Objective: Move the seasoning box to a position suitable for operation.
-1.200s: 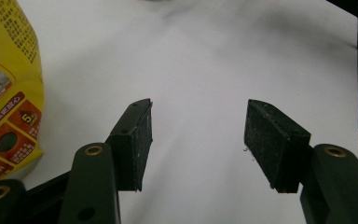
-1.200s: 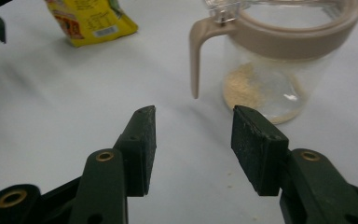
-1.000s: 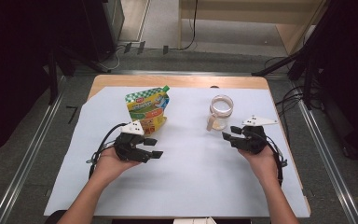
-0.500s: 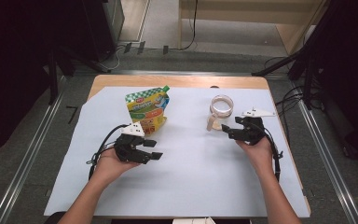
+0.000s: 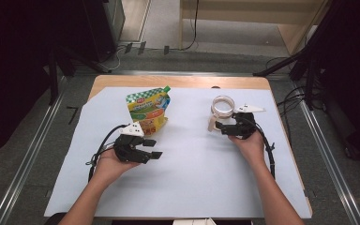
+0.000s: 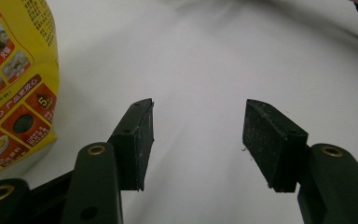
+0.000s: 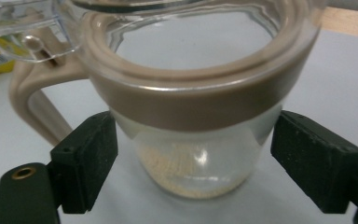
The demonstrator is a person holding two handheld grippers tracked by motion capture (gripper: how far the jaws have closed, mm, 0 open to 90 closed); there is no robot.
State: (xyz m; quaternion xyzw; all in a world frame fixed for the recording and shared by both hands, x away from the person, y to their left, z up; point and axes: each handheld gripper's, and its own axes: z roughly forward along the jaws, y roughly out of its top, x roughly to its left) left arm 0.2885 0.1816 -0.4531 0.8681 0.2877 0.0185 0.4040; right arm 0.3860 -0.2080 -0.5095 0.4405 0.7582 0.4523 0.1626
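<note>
A clear jug (image 5: 223,107) with a tan rim and handle stands at the right of the white sheet. Its lid is flipped open and pale grains lie at its bottom (image 7: 186,179). My right gripper (image 5: 219,126) is open, and in the right gripper view (image 7: 198,156) its two pads sit on either side of the jug's glass body, just below the rim. A yellow and green food pouch (image 5: 147,110) lies at the left centre. My left gripper (image 5: 151,149) hovers open just in front of it, nothing between its jaws (image 6: 198,123), with the pouch (image 6: 14,84) off to its left.
A white paper sheet (image 5: 187,183) covers most of the wooden table (image 5: 122,80). Cables trail from both grippers along the forearms. Metal rails and dark equipment flank the table on both sides.
My right gripper has moved forward and to the left until its jaws straddle the jug. The left gripper has barely shifted.
</note>
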